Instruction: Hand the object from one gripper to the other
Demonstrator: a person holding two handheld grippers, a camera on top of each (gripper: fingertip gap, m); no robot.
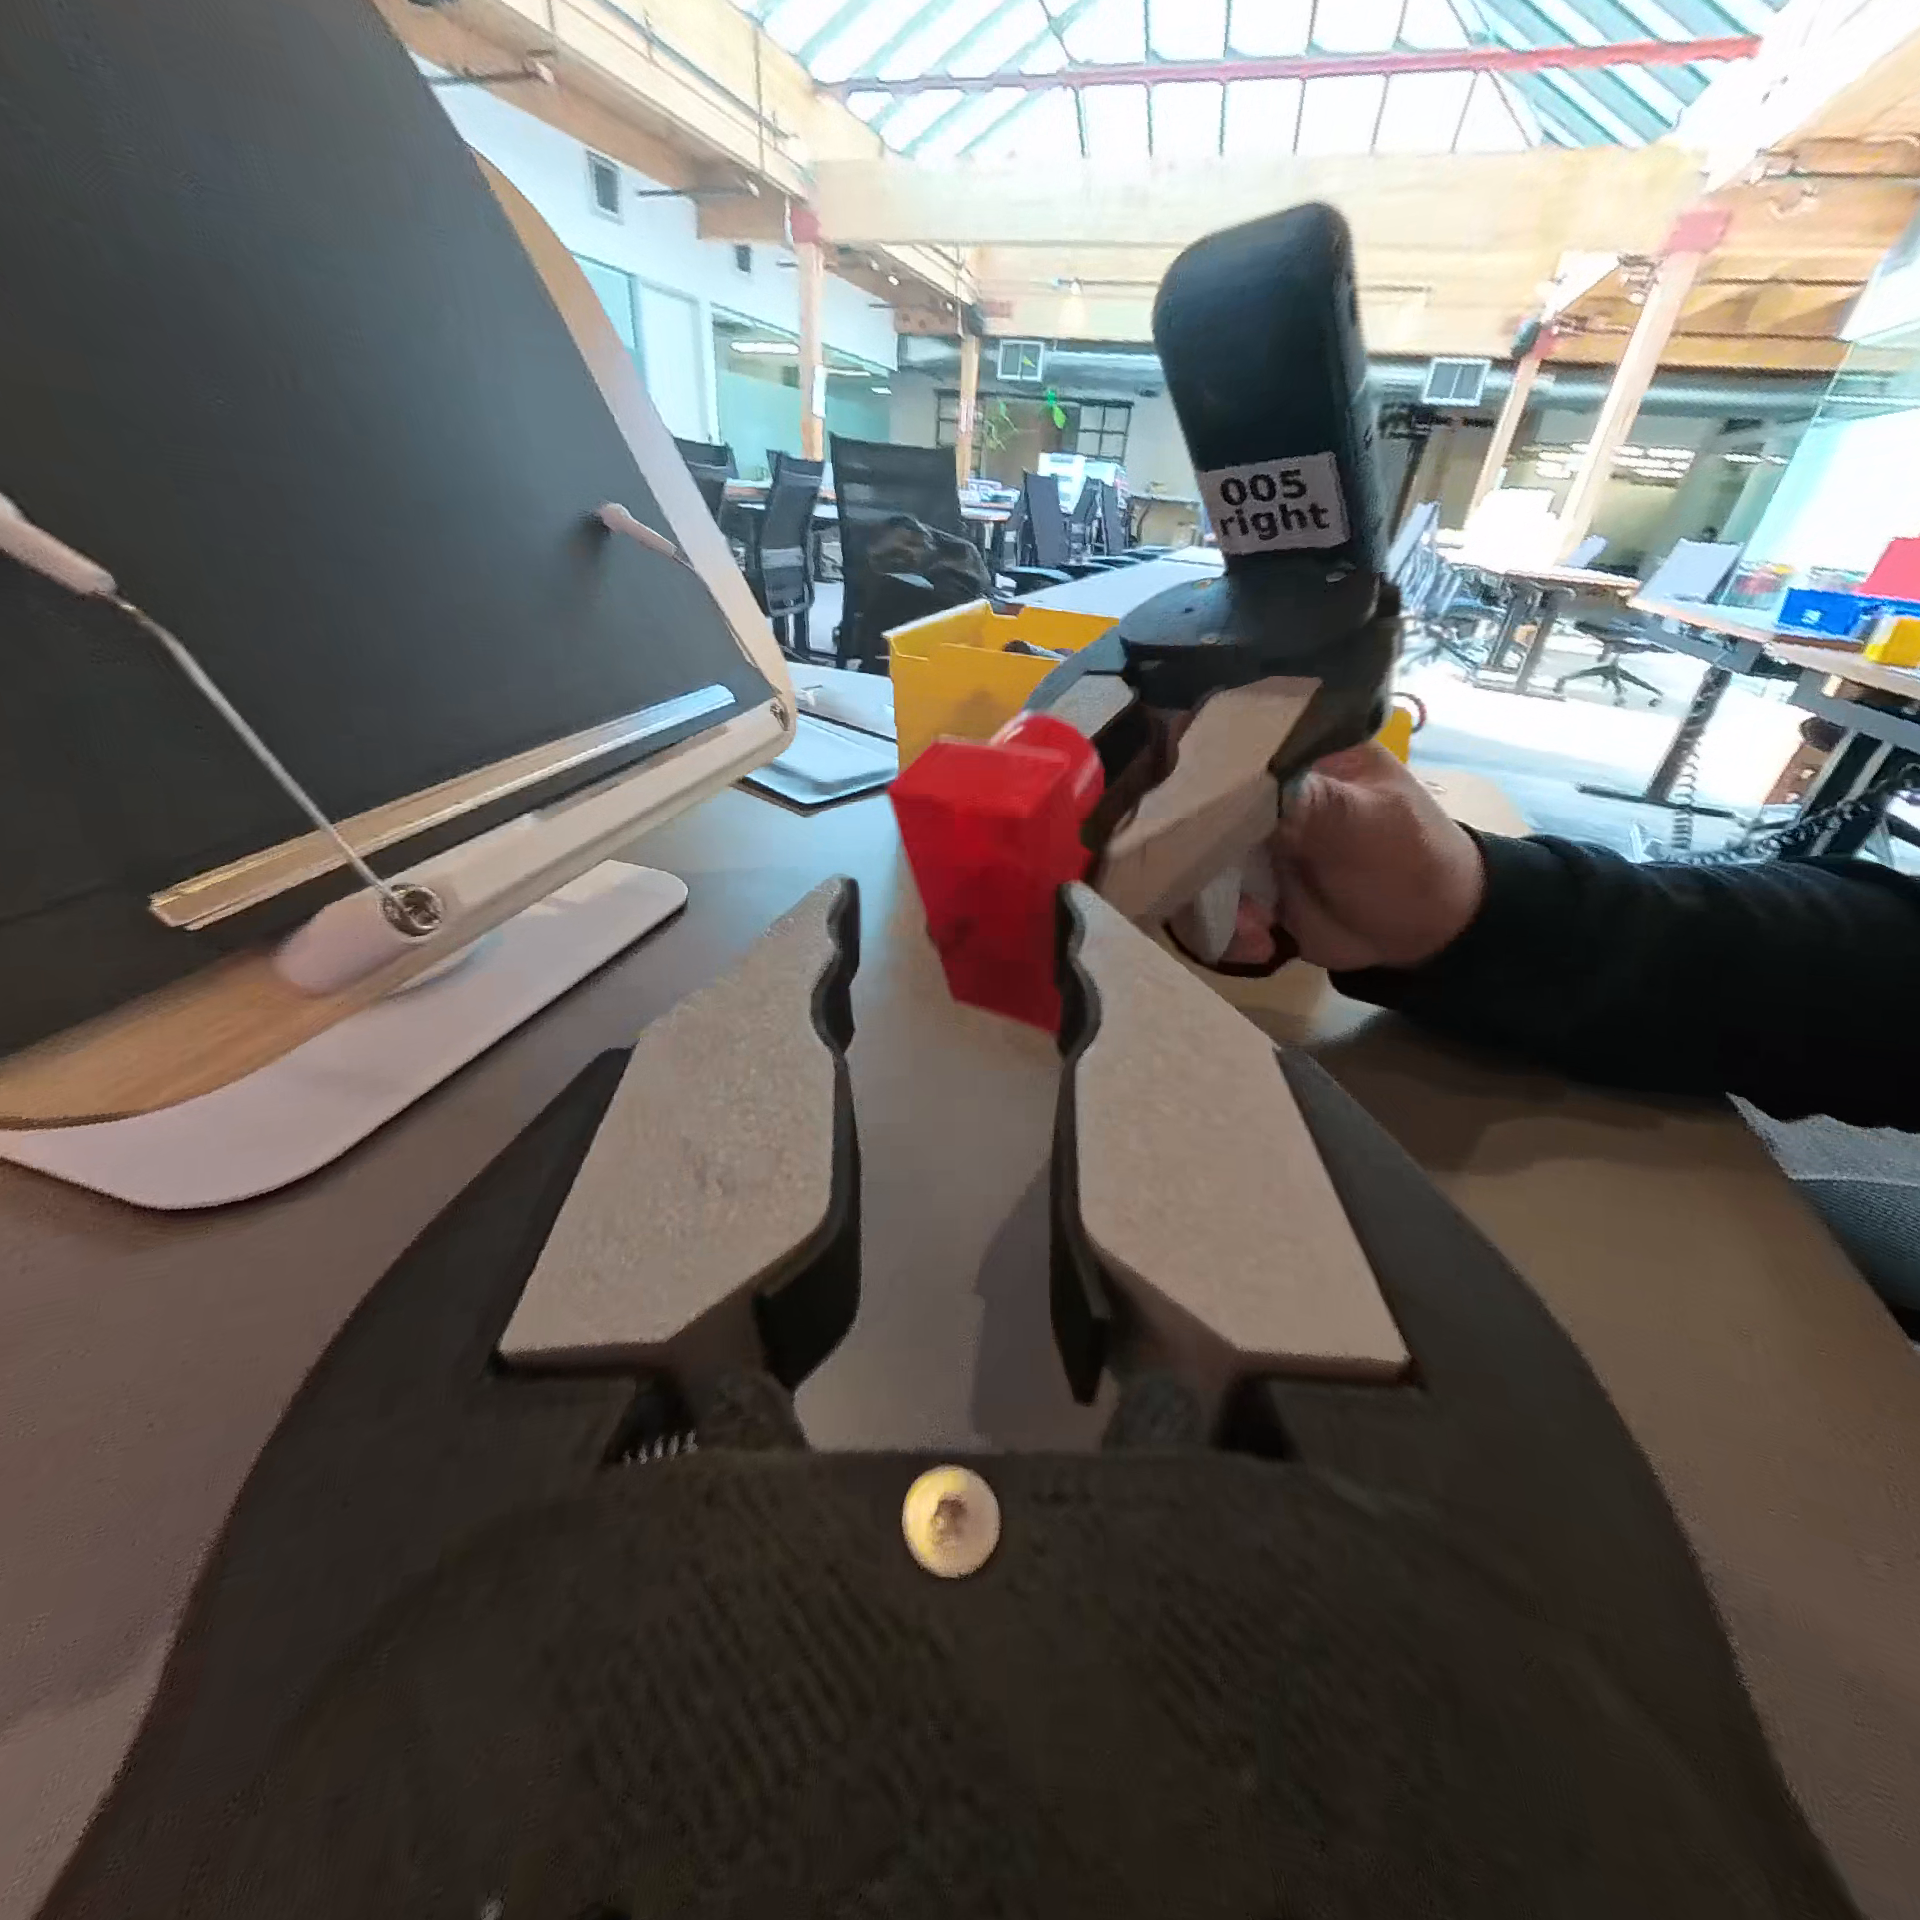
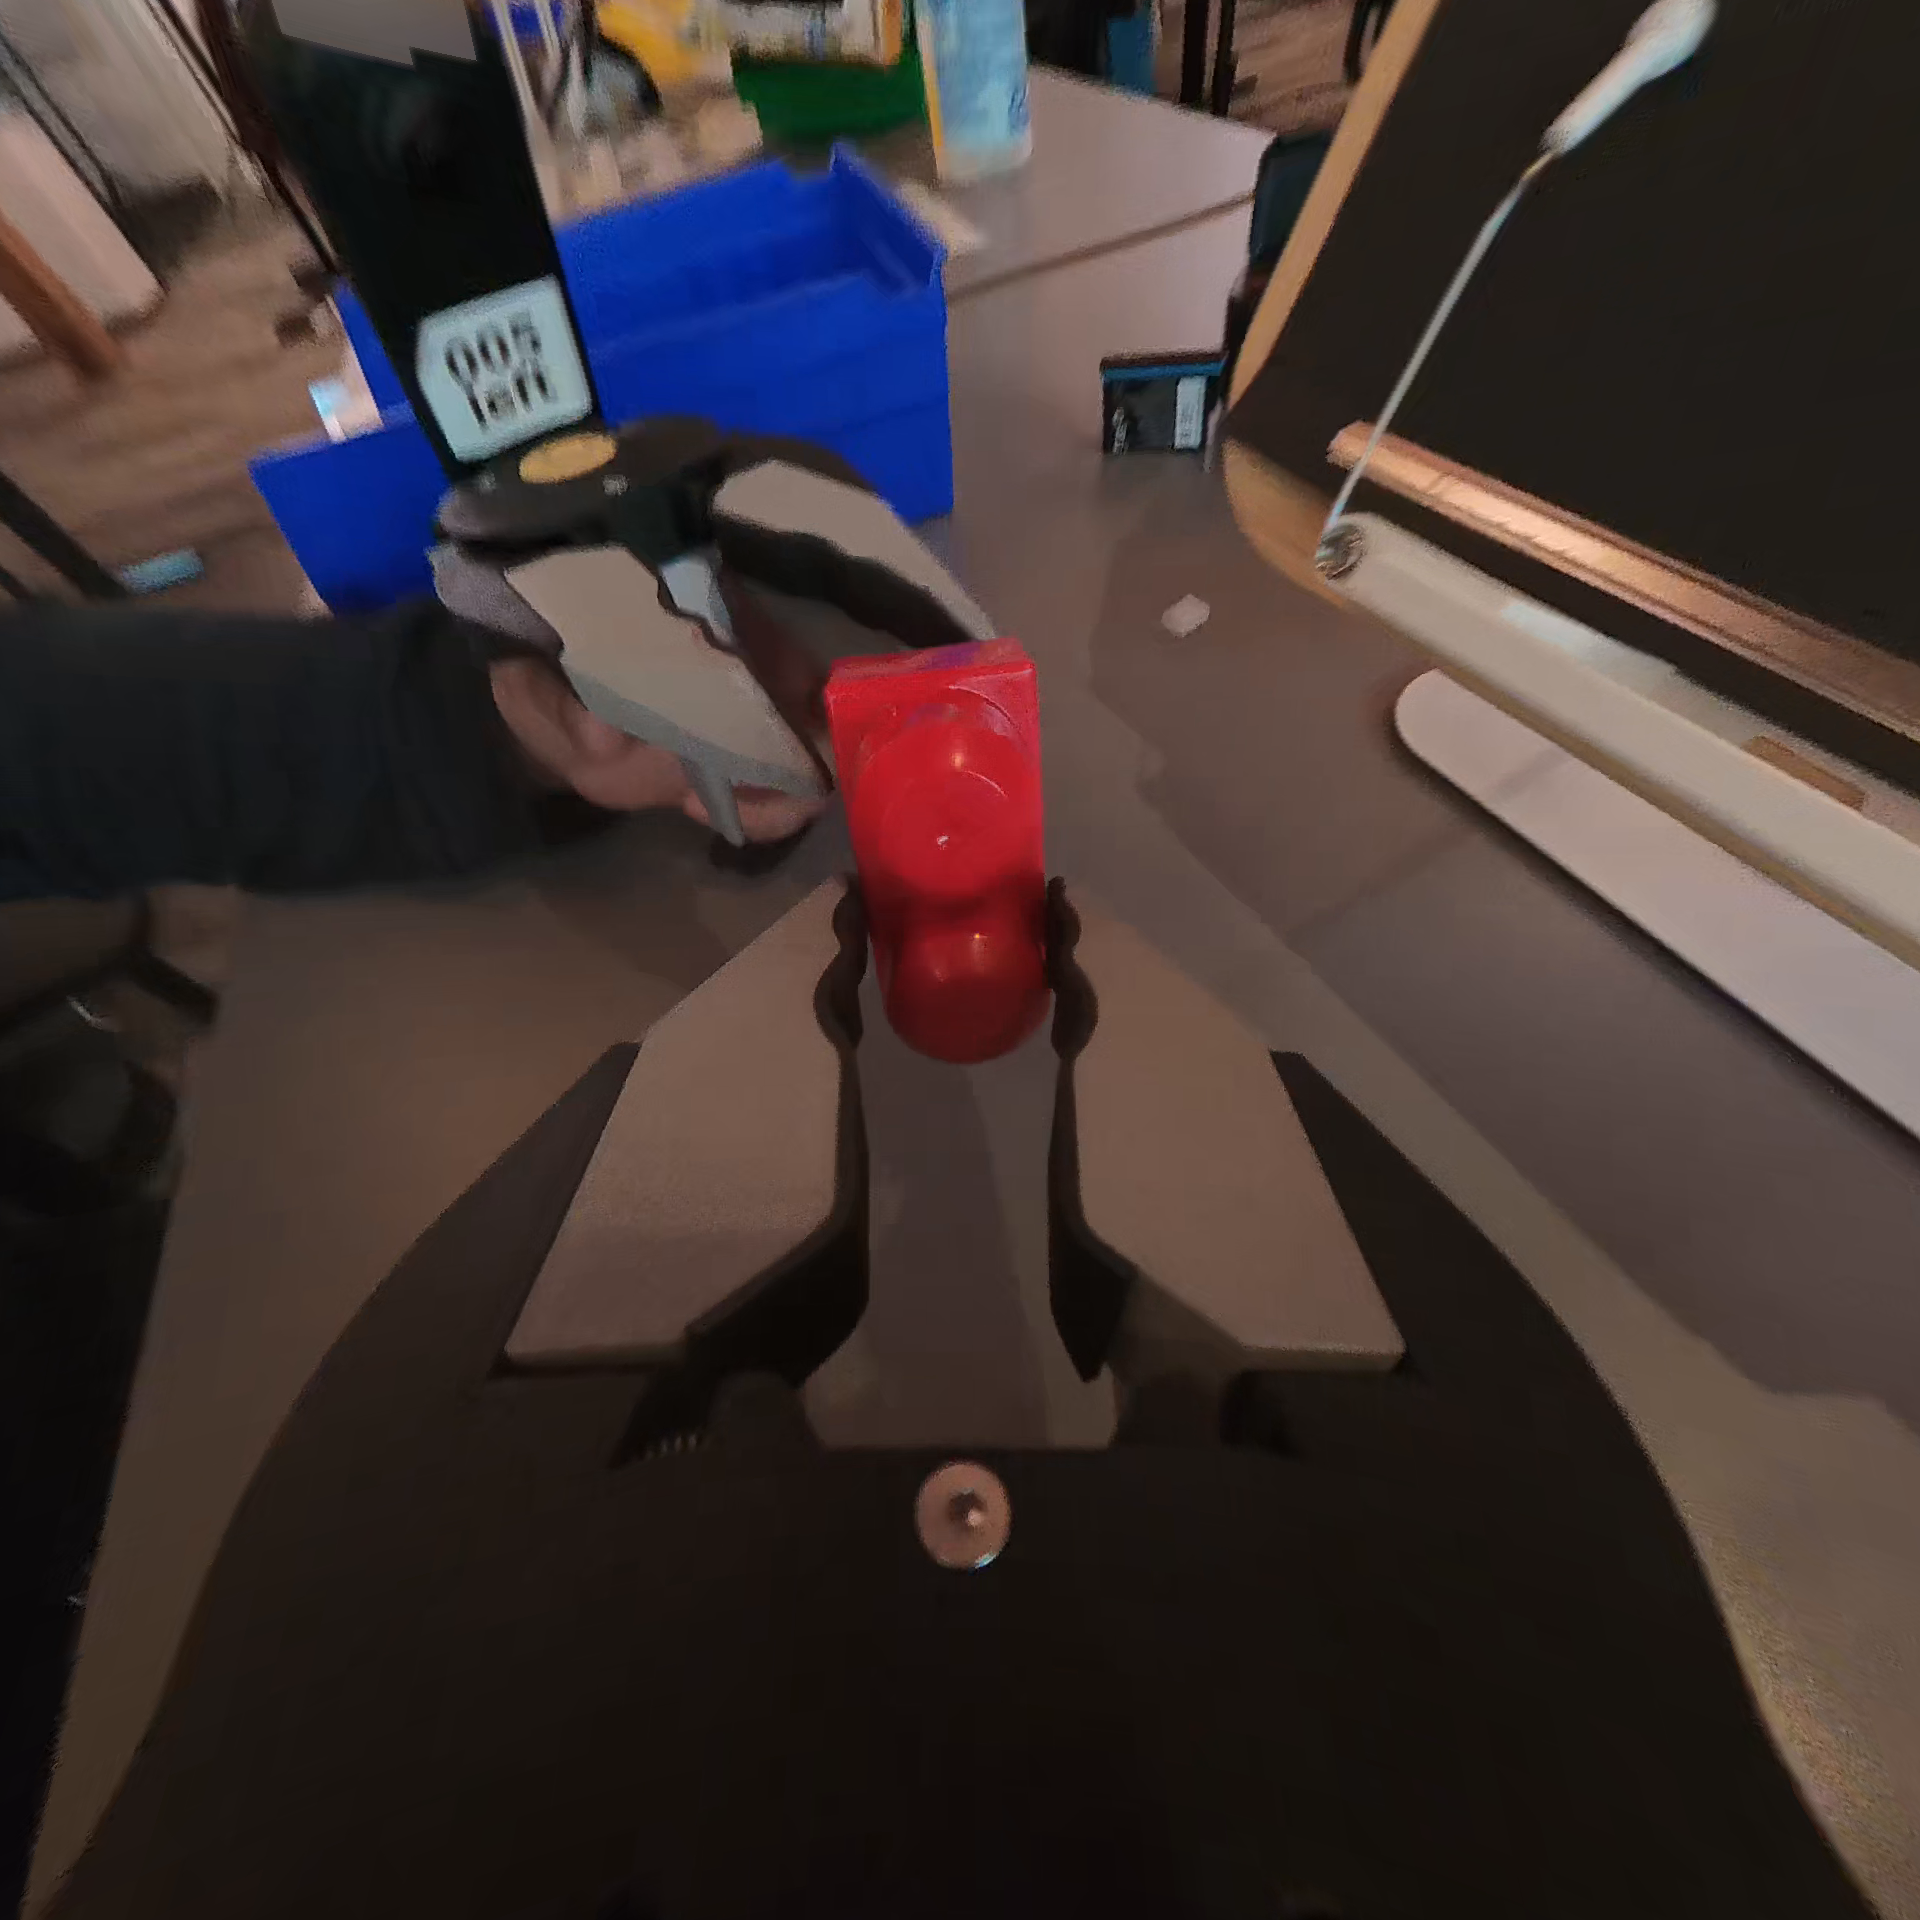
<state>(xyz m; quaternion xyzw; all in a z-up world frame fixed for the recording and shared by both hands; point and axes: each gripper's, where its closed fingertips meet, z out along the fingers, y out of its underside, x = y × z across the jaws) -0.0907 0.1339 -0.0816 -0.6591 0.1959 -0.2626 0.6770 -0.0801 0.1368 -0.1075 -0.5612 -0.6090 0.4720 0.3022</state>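
Clamping the red block [image 2: 940,831], right tongs [image 2: 951,971]; left tongs [image 1: 956,956] gape empty; blue bin [image 2: 769,312] contents unclear.

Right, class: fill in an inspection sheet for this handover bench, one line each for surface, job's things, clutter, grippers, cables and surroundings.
Surface: grey-brown tabletop, with one small white scrap.
Job's things: one red block, off the table.
Clutter: blue bin, yellow bin, small dark box, tilted black board on a white stand.
Grippers: right gripper shut on the rounded end of the red block; left gripper open, its right finger beside the block, contact unclear.
Cables: thin metal wire across the board; nothing else seen.
Surroundings: open office with desks and black chairs under a skylight.
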